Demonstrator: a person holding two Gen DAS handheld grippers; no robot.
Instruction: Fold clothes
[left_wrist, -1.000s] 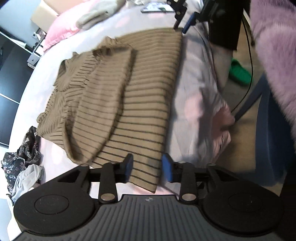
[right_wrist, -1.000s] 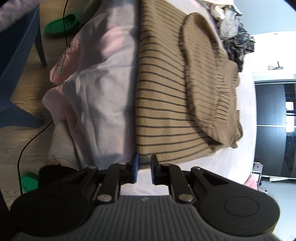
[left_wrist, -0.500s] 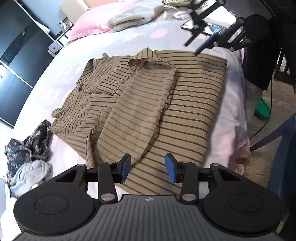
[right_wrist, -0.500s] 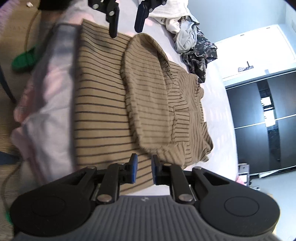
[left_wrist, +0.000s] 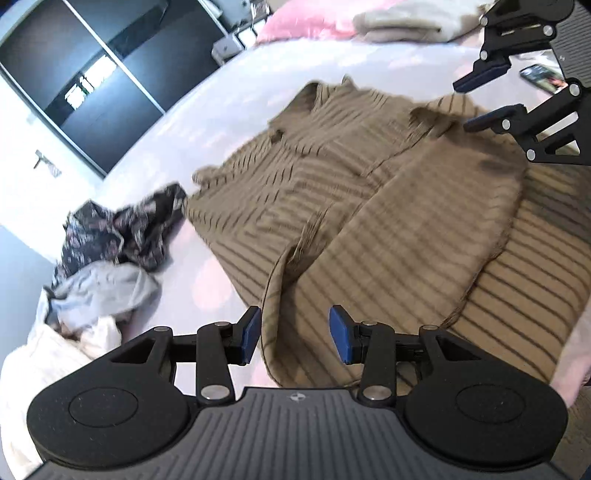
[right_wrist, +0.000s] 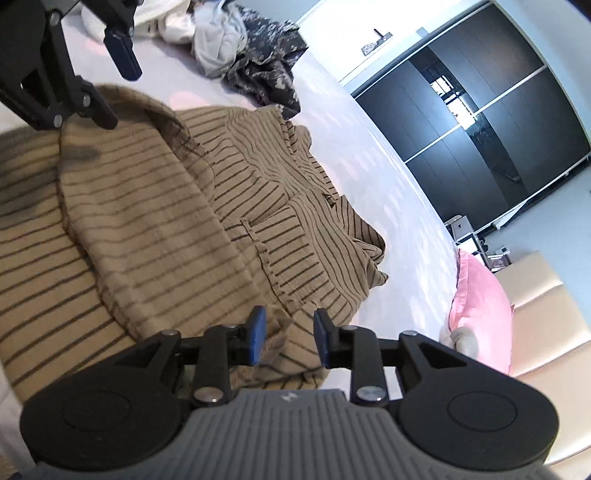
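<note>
A tan striped garment (left_wrist: 388, 229) is spread, partly folded, on the white bed (left_wrist: 236, 110). The left gripper (left_wrist: 295, 334) is held spread wide above its near fold; nothing is gripped. The right gripper (right_wrist: 286, 336) is likewise parted over the garment's edge, empty. A heap of other clothes (left_wrist: 110, 251) is seen beside the garment.

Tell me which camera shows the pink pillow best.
The right wrist view: the pink pillow shows sharply and nearly whole, beside the bed's far edge. The left wrist view shows only a blurred part of it at the top.
</note>
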